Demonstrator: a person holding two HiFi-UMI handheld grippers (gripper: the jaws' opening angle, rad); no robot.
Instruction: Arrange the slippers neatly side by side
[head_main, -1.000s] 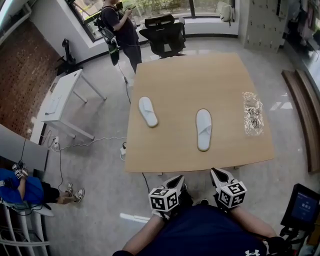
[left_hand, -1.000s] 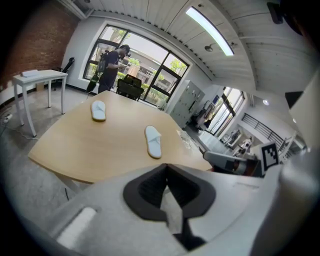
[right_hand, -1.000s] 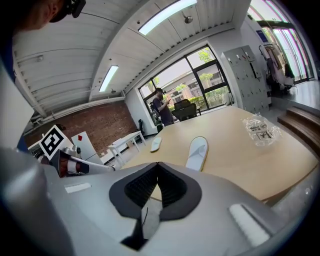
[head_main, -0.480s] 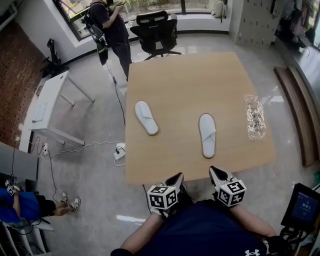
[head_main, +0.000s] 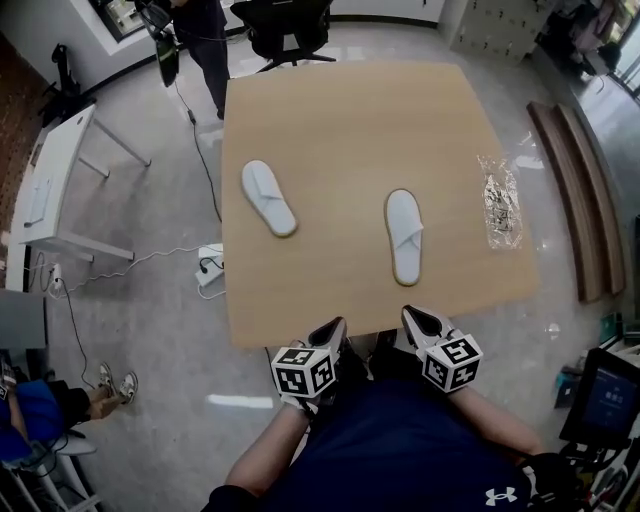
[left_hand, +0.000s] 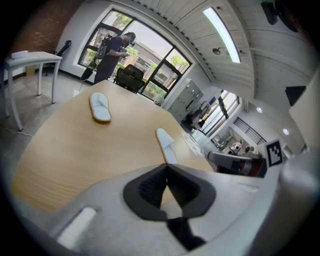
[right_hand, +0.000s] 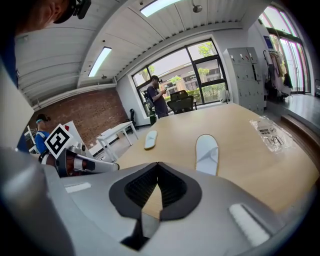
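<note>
Two white slippers lie apart on the wooden table (head_main: 350, 120). The left slipper (head_main: 268, 197) (left_hand: 100, 107) (right_hand: 150, 139) is near the table's left edge, tilted. The right slipper (head_main: 404, 235) (left_hand: 166, 144) (right_hand: 207, 153) lies near the middle, toe toward me. My left gripper (head_main: 333, 331) (left_hand: 166, 166) and right gripper (head_main: 415, 318) (right_hand: 158, 165) hover just before the table's near edge, close together. Both are shut with nothing between their jaws.
A crinkled clear plastic wrapper (head_main: 501, 200) (right_hand: 270, 132) lies at the table's right side. A person (head_main: 200, 40) and a black office chair (head_main: 285, 25) are beyond the far edge. A white side table (head_main: 55, 170) stands at the left, cables on the floor.
The head view has shifted forward and down, so the table and slippers sit higher and closer in frame. Both grippers have stayed shut near the table's near edge. Slippers have not moved.
</note>
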